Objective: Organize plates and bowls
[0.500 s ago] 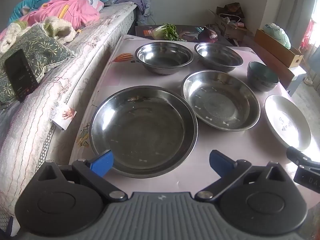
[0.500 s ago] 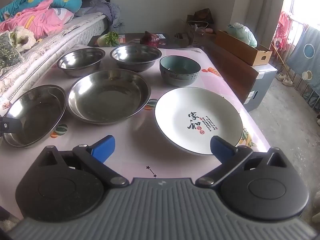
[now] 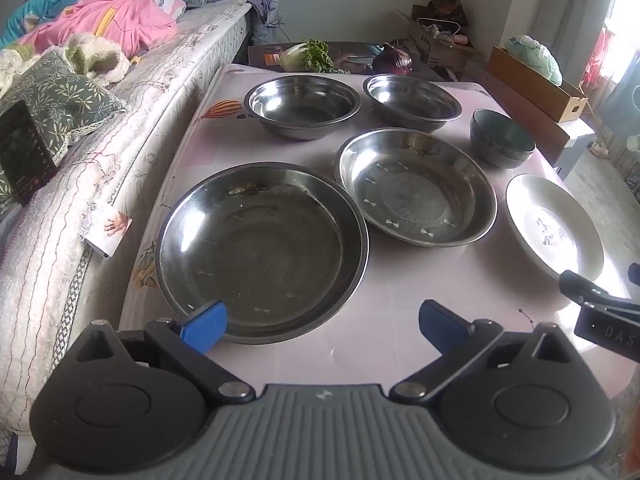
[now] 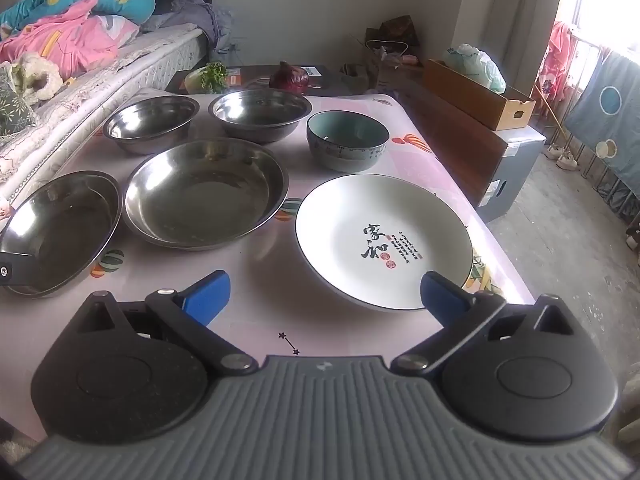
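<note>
On the pink table lie a large steel plate, a smaller steel plate, two steel bowls, a teal ceramic bowl and a white plate with Chinese writing. My left gripper is open at the large steel plate's near rim, its left finger over the rim. My right gripper is open and empty at the white plate's near edge, its right finger by the rim. The right gripper also shows at the right edge of the left wrist view.
A bed with quilts and a pillow runs along the table's left side. Cabbage and a purple cabbage lie beyond the far edge. A wooden cabinet with a cardboard box stands to the right.
Both grippers have crept slightly forward toward the plates. Nothing on the table has moved.
</note>
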Demonstrator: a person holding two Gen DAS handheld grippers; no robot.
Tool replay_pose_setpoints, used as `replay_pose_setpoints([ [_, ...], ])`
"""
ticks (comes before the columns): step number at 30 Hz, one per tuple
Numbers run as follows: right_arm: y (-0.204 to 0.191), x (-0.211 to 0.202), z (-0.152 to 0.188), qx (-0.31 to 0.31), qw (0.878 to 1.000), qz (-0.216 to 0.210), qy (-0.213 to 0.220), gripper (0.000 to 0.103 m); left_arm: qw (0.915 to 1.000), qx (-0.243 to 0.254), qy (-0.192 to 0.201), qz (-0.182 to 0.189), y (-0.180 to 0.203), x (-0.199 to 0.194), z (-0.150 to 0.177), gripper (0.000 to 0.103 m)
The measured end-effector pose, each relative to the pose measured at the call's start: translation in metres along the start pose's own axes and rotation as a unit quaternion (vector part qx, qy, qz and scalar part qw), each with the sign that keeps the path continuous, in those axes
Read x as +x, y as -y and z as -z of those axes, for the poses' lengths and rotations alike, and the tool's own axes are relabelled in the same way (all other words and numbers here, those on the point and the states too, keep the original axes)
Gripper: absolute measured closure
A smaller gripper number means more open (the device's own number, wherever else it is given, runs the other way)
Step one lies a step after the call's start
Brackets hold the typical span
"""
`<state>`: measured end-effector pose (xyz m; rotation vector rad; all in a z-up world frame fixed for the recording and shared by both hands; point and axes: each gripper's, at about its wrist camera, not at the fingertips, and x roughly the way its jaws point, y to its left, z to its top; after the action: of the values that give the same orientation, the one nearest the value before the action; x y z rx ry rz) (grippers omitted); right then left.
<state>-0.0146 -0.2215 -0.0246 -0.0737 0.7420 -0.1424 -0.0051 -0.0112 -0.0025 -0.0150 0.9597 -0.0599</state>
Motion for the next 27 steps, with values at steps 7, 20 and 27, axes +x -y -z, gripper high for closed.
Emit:
replay_pose_setpoints([
  [7, 0.0056, 0.0003, 0.0000, 0.003, 1.000, 0.009, -0.004, 0.001, 0.9997, 0.012, -0.009, 0.020, 0.0046, -0.0040, 0.0031, 0.000],
  [20, 0.0048, -0.0014, 0.0002, 0.006, 1.000, 0.003, -0.011, 0.001, 0.9991, 0.022, -0.016, 0.031, 0.0076, -0.0056, 0.0051, 0.000],
  [27, 0.0042, -0.0030, -0.0007, 0.007, 1.000, -0.002, -0.013, 0.001, 0.9990, 0.023, -0.017, 0.033, 0.0086, -0.0053, 0.0059, 0.000],
])
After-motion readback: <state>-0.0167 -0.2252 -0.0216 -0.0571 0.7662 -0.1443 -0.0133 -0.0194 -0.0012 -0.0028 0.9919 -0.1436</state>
